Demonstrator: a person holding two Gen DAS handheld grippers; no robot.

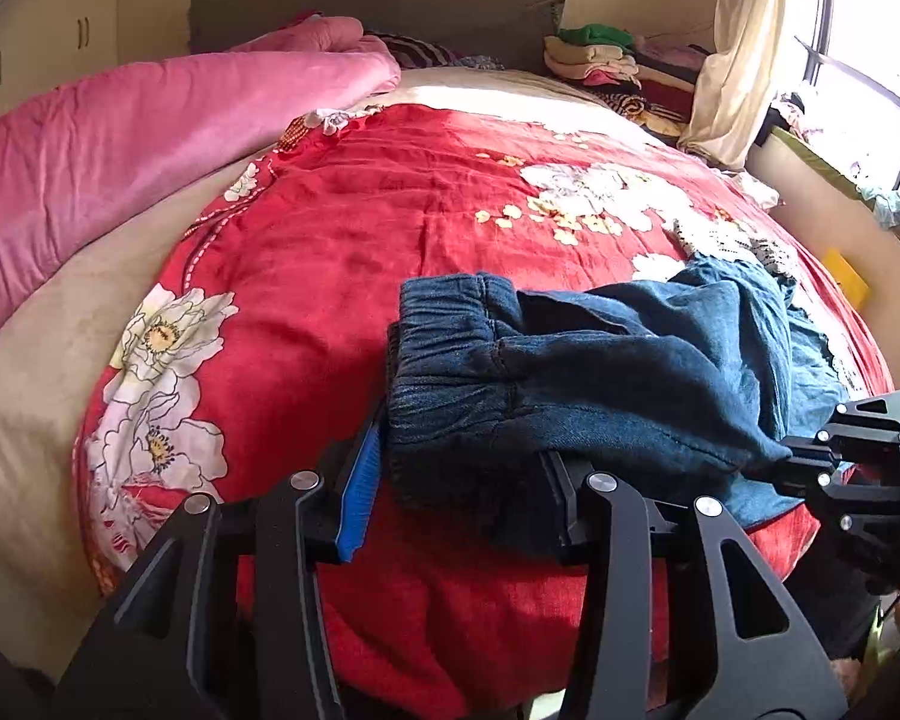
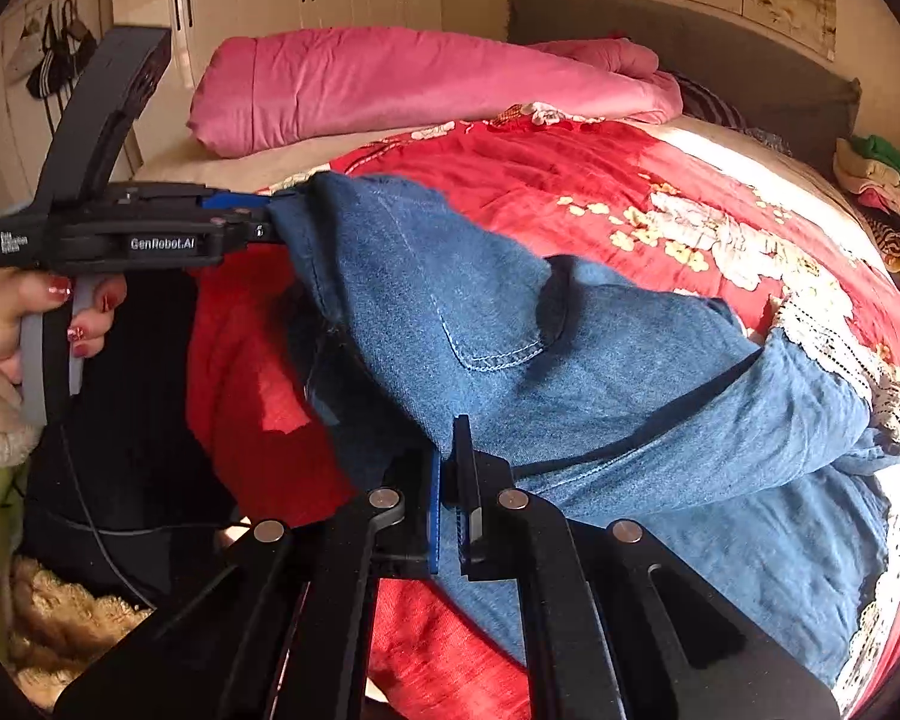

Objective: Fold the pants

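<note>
Blue denim pants (image 1: 630, 372) lie bunched on the red floral quilt (image 1: 360, 240) at the near right of the bed. My left gripper (image 1: 459, 450) has the thick elastic waistband between its fingers, the blue pad against the bunched cloth. The right wrist view shows that same left gripper (image 2: 273, 216) holding an edge of the pants (image 2: 570, 390) up off the quilt (image 2: 570, 180). My right gripper (image 2: 450, 462) is shut, pinching a fold of denim near the back pocket. It also shows at the right edge of the left wrist view, as the right gripper (image 1: 792, 456) clamped on the cloth.
A rolled pink duvet (image 1: 120, 150) runs along the bed's left side. White lace cloth (image 1: 726, 240) lies just beyond the pants. Folded clothes (image 1: 600, 54) are stacked by the grey headboard. A person's hand (image 2: 30, 324) grips the left tool's handle.
</note>
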